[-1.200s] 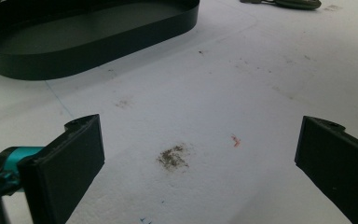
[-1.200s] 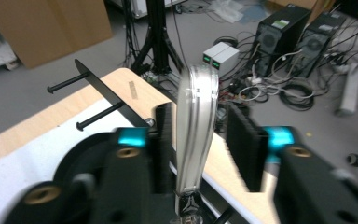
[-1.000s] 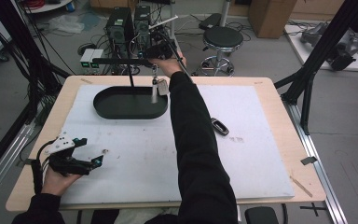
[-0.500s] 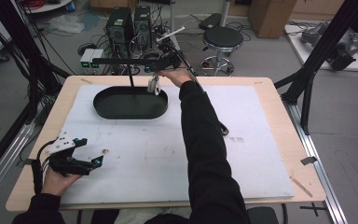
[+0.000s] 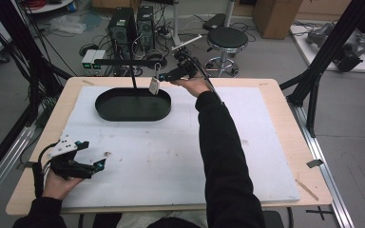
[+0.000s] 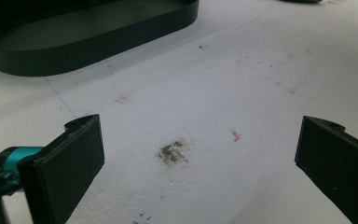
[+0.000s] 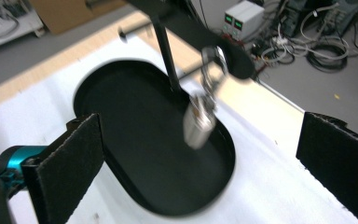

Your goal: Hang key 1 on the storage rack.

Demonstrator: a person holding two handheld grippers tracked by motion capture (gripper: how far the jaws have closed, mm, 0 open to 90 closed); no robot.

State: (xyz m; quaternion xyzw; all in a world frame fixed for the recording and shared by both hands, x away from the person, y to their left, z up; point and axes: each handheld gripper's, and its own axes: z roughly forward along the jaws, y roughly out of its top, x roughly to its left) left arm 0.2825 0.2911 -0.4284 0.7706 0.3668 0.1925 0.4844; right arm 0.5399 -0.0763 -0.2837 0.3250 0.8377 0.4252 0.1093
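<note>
Right gripper (image 5: 167, 75), jaws just opened wide and empty, faces a blurred, perhaps metal, padlock (image 7: 199, 122) hanging lengthwise down from the stand's crossbar (image 5: 123, 62).

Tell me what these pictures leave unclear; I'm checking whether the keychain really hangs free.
- Keychain, right gripper view: motion blur hides its shape and markings.
- Its ring on the stand's crossbar: blurred, so how it sits is unclear.
- Right gripper, high view: too small to read the jaws.
- Small speck on the white mat: too small to identify.
</note>
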